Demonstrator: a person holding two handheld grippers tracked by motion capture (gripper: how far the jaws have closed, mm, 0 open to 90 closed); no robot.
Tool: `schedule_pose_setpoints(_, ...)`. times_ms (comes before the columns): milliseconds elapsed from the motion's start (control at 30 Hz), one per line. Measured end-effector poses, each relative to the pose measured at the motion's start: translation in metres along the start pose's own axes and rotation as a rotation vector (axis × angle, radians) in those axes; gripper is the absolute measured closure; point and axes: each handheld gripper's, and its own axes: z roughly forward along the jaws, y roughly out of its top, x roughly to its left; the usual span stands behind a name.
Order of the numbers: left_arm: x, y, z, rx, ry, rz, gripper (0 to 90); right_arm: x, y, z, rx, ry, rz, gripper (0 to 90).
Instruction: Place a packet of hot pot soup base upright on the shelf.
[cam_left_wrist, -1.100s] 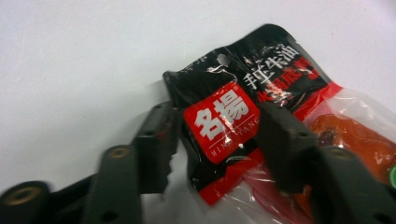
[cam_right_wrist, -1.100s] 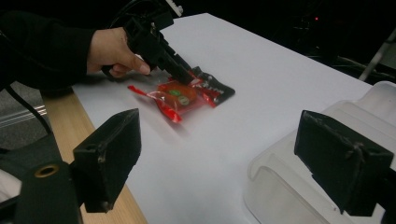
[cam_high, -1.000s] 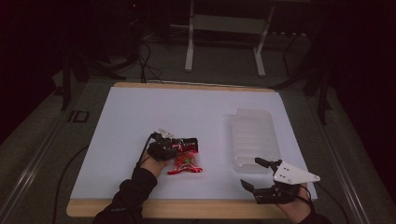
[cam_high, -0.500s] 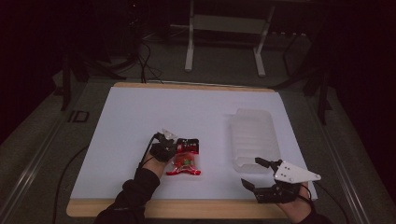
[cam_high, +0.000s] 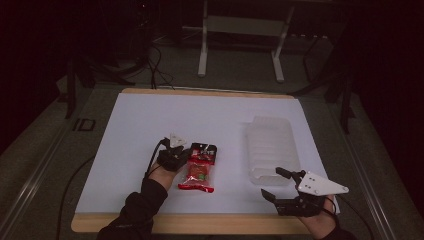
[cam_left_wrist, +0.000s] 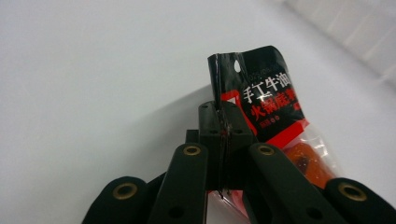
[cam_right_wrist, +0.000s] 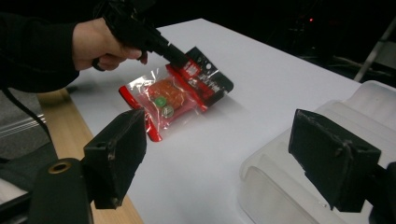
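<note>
Found the left gripper (cam_high: 186, 156) clenched on the black upper edge of the red and black plastic sachet with a clear window (cam_high: 198, 172), pads pinched tight on the film in the left gripper view. Saw that sachet lying near the front middle of the white table sheet (cam_high: 200, 115), gripped end tilted up off the surface, red lower end seemingly down on the sheet, well apart from the clear ribbed plastic tray (cam_high: 270, 140) to the right. Noted the right gripper (cam_high: 272, 182) released, jaws wide with nothing between them though just eased a little inward, hovering just in front of the tray's near end and aimed across at the sachet.

Judged the step as the pick-up: grip made, lift barely begun. Judged the likely next move as raising the sachet clear of the sheet and carrying it rightward to the tray. Called for a firm pinch, since thin slick film held by one edge could slip or swing, and for enough height to clear the tray's wall. Could not tell whether the right gripper was meant to steady the tray or to take over the sachet
</note>
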Motion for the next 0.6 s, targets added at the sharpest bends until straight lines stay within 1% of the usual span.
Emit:
schedule_pose_setpoints(33,0.0,0.001,-0.002,-0.009,-0.014,-0.006,88.8,0.0,0.0,0.0,-0.001,0.0,0.002,19.3)
schedule_pose_setpoints(67,0.0,0.002,-0.004,-0.018,-0.025,-0.003,89.0,0.0,0.0,0.0,0.0,-0.004,0.004,19.2)
schedule_pose_setpoints(133,-0.001,0.003,-0.007,-0.024,-0.031,-0.001,89.2,-0.001,0.0,0.0,0.001,0.001,0.005,19.2)
schedule_pose_setpoints(167,-0.001,0.004,-0.009,-0.032,-0.048,0.002,89.2,-0.001,0.0,0.0,0.001,0.001,0.005,19.2)
schedule_pose_setpoints(200,-0.002,0.005,-0.011,-0.042,-0.055,0.01,89.2,-0.001,0.0,0.0,0.0,-0.001,0.006,19.3)
schedule_pose_setpoints(233,-0.002,0.005,-0.011,-0.042,-0.055,0.01,89.2,-0.001,0.0,0.0,0.0,-0.001,0.006,19.3)
schedule_pose_setpoints(267,-0.003,0.008,-0.018,-0.057,-0.08,0.027,89.3,-0.001,0.0,0.0,0.0,0.006,0.005,19.3)
schedule_pose_setpoints(300,-0.004,0.008,-0.019,-0.059,-0.083,0.028,89.3,-0.002,0.0,0.0,0.0,0.009,0.002,19.3)
schedule_pose_setpoints(333,-0.005,0.009,-0.022,-0.066,-0.1,0.033,89.3,-0.002,0.0,0.0,-0.001,0.01,0.0,19.3)
schedule_pose_setpoints(500,-0.01,0.013,-0.033,-0.087,-0.133,0.046,89.3,-0.001,0.001,-0.001,-0.007,0.016,0.009,20.6)
schedule_pose_setpoints(533,-0.011,0.014,-0.036,-0.089,-0.136,0.057,89.3,-0.001,0.001,-0.001,-0.01,0.014,0.009,20.6)
schedule_pose_setpoints(600,-0.013,0.016,-0.041,-0.099,-0.148,0.061,89.3,-0.002,0.002,-0.002,-0.012,0.012,0.008,20.8)
